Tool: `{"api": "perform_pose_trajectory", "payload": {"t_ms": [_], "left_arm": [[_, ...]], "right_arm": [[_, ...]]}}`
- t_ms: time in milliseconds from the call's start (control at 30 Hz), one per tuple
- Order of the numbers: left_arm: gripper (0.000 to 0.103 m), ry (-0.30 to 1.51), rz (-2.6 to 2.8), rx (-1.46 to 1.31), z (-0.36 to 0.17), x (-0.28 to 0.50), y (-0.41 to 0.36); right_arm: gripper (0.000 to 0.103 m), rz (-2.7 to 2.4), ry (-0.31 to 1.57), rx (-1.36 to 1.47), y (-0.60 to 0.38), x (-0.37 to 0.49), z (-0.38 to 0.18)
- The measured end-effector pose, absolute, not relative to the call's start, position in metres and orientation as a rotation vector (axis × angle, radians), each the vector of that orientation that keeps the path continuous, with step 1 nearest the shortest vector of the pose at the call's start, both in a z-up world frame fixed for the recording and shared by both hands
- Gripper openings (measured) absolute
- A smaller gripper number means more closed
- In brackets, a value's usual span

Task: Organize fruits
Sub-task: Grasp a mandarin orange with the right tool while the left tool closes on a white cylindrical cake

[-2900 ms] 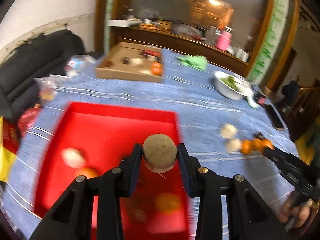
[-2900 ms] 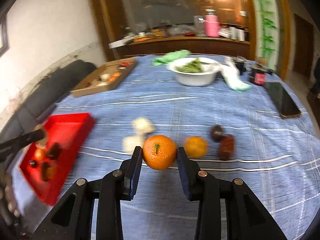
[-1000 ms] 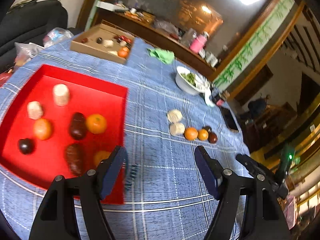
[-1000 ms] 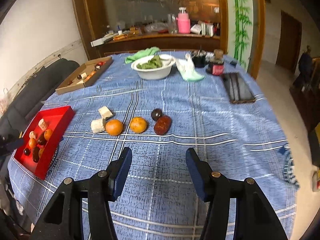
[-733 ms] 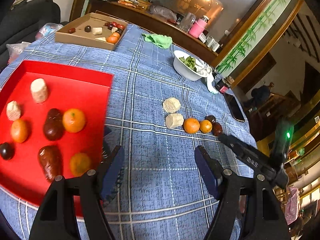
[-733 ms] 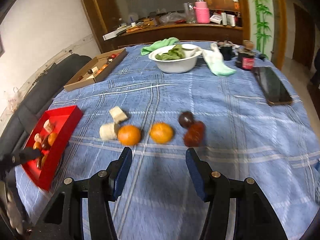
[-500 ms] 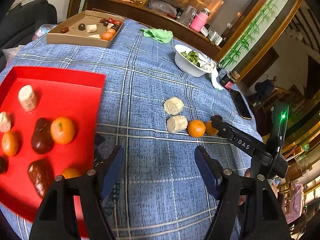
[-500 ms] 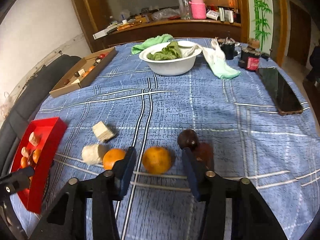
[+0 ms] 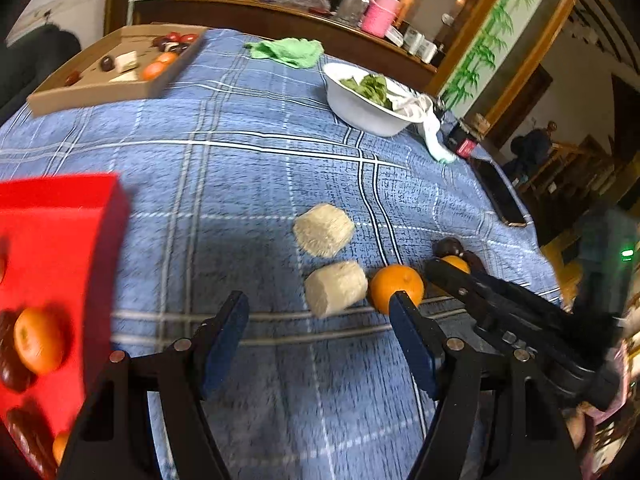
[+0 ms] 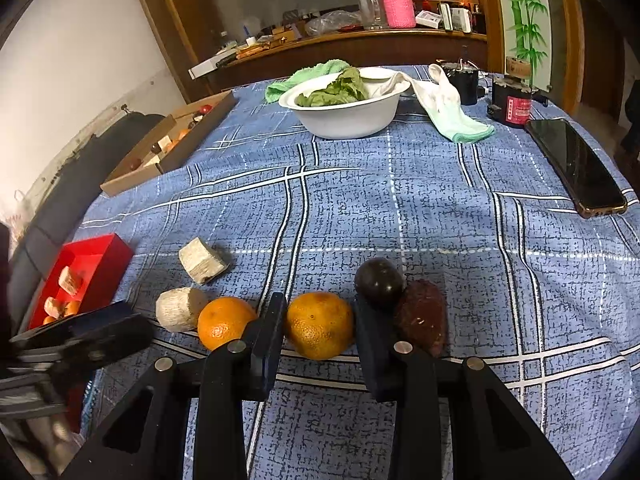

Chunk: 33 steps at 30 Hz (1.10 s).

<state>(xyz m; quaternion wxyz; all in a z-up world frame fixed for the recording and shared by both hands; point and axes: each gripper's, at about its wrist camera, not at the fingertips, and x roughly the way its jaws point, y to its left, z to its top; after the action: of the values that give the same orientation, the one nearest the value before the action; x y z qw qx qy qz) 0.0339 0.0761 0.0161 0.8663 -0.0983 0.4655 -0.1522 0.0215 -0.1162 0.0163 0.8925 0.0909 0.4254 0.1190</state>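
Note:
My right gripper [image 10: 318, 322] has its fingers on both sides of an orange [image 10: 320, 325] on the blue cloth, touching or nearly touching it. Beside it lie a second orange [image 10: 226, 322], two pale cut pieces [image 10: 180, 308] [image 10: 202, 260], a dark round fruit [image 10: 378, 282] and a brown oval fruit [image 10: 422, 320]. My left gripper [image 9: 320, 322] is open and empty, just short of a pale piece [image 9: 335, 288] and the second orange [image 9: 396, 286]. The red tray [image 9: 60, 220] with several fruits sits at the left; it also shows in the right wrist view [image 10: 94, 264].
A white bowl of greens [image 10: 346, 104] stands at the back, with a green cloth [image 10: 452, 116] beside it. A cardboard box [image 10: 172, 140] of fruits lies far left. A phone [image 10: 576, 164] lies at the right edge, with a dark jar [image 10: 516, 106] behind it.
The left gripper let go of the pale piece into the tray and swung right toward the loose fruits. The right gripper moved down and narrowed around the orange.

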Motion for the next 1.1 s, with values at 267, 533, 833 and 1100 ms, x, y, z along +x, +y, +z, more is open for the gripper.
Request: {"api": "perform_pose_trajectory", "payload": {"t_ms": [267,533,833,1100], "left_arm": [[0.037,0.926,-0.368,-0.195,0.011,0.049,0.064],[0.042,0.929,-0.408,-0.336,0.000,0.048,0.085],[0.050,0.910,-0.447,-0.239,0.002,0.041,0.075],[0.035,0.910,-0.488,-0.213,0.001,0.043,0.067]], "right_arm": [[0.036,0.258,0.868,0.210,-0.119,0.020,0.021],[0.036,0.256,0.868,0.210,-0.118,0.020,0.021],[0.036,0.271,0.872,0.198,-0.113,0.019,0.022],[0.036,0.274,0.876,0.180,-0.107,0.019,0.020]]}}
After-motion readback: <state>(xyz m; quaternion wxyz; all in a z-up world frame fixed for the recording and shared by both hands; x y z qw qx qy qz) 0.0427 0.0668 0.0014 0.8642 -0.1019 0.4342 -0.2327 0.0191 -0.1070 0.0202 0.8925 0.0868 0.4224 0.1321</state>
